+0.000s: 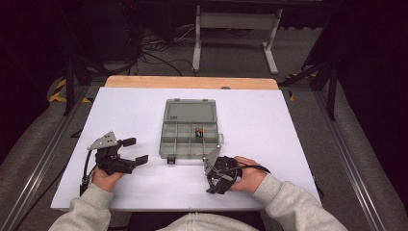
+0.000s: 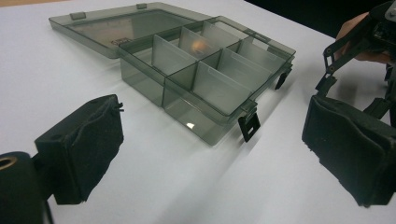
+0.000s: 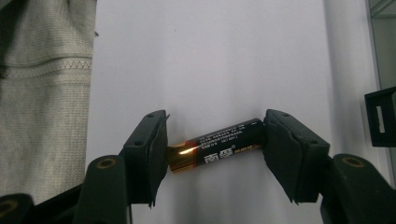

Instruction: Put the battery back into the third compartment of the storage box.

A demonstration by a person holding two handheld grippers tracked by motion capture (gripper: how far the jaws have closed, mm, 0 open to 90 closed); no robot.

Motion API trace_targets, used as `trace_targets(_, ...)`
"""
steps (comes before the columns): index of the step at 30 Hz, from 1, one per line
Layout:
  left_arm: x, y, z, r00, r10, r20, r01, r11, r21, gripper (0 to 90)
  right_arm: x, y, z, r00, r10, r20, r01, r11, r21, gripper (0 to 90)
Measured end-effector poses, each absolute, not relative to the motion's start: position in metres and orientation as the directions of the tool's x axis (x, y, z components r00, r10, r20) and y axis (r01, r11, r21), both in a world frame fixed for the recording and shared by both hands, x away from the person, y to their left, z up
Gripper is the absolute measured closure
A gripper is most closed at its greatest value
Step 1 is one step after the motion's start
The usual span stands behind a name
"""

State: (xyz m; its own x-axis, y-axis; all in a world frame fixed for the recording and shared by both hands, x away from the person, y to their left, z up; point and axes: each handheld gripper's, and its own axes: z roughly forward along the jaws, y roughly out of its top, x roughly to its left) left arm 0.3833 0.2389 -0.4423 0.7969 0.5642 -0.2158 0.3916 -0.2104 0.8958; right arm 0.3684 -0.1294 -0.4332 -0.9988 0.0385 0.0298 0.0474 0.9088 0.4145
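Currently: right claw [image 3: 215, 144] clamps battery [image 3: 215, 145] end-to-end, frame centre; left claw [image 2: 212, 154] wide, empty. Risk: endwise grip slips, battery pivots out.

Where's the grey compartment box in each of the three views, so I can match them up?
High view: the compartment box lies at the centre of the table.
Left gripper view: the box is in the upper middle, stretching from top left toward the right.
Right gripper view: just its edge at the top right corner, with its black latch below.
Shared landmark: the white sheet under it.
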Motion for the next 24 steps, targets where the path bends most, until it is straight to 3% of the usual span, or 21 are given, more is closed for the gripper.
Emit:
trace_targets(13, 0.383, 0.239, -0.442, 0.797, 0.564, -0.217, 0.392, -0.209, 0.896, 5.8, 0.370, -0.129, -0.430, -0.998, 0.049, 0.027, 0.056, 0.906, 0.419, 42.0)
trace_targets(24, 0.383, 0.240, -0.442, 0.797, 0.563, -0.216, 0.392, -0.211, 0.895, 5.9, 0.379, -0.128, -0.407, -0.998, 0.063, -0.002, 0.055, 0.887, 0.458, 42.0)
